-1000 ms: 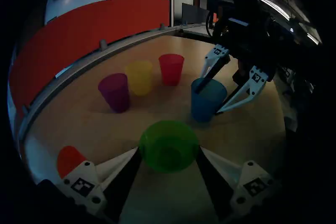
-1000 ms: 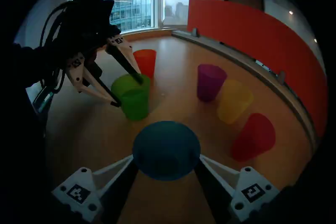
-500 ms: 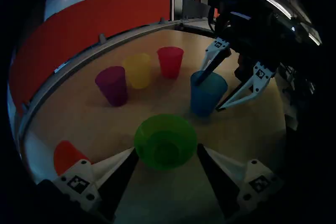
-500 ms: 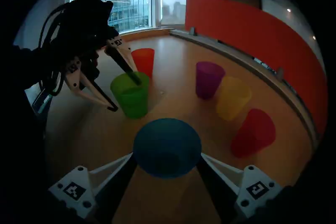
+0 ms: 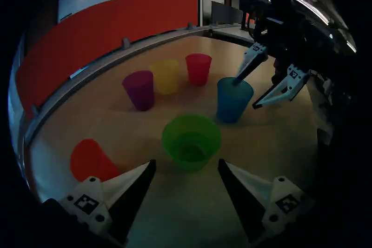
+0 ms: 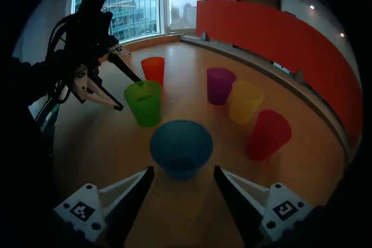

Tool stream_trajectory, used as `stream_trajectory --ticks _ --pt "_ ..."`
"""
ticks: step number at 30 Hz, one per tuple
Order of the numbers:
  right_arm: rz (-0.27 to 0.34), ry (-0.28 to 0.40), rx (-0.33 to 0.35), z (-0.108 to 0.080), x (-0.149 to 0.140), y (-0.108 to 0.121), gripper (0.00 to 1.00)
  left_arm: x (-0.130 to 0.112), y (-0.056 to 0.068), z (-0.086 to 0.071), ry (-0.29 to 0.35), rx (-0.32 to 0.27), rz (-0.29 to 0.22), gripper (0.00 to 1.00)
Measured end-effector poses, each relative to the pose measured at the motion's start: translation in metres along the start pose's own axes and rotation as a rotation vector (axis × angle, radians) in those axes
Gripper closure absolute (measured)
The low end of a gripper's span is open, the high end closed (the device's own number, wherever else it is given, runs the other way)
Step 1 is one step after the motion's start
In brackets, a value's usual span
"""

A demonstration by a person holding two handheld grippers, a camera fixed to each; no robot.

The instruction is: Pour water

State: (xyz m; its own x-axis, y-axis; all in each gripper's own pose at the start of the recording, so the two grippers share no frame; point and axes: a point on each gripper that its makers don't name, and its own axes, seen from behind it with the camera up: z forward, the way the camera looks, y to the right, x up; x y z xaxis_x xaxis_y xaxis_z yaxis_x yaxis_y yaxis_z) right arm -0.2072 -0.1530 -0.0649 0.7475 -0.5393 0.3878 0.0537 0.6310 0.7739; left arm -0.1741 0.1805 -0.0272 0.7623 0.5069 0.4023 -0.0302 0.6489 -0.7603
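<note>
Standing on the tabletop (image 5: 288,131), the green cup (image 5: 191,142) and blue cup (image 6: 181,148) each sit just beyond released jaws. Left gripper (image 5: 186,162) and right gripper (image 6: 182,168) should advance level, centre 1 cup each between the jaws, then close mid-wall before lifting to pour.

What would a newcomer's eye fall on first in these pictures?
The bright cups on the wooden table stand out: a green cup just ahead of the left gripper, a blue cup ahead of the right gripper. Beyond them, a purple cup, a yellow cup and a red cup line up before a long red wall panel.
</note>
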Motion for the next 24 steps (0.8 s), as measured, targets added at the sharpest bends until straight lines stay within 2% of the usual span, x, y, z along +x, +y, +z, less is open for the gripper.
stream_trajectory --ticks 11,20,24 --pt "0.035 0.068 -0.081 -0.029 -0.001 -0.001 0.00 0.005 -0.006 -0.036 0.080 0.106 -0.048 0.00" --pt "0.080 0.151 -0.170 -0.055 0.005 0.009 0.00 0.002 -0.016 -0.063 0.161 0.220 -0.124 0.01" --pt "0.112 0.214 -0.226 -0.069 0.015 0.019 0.00 0.005 -0.029 -0.078 0.214 0.300 -0.149 0.01"
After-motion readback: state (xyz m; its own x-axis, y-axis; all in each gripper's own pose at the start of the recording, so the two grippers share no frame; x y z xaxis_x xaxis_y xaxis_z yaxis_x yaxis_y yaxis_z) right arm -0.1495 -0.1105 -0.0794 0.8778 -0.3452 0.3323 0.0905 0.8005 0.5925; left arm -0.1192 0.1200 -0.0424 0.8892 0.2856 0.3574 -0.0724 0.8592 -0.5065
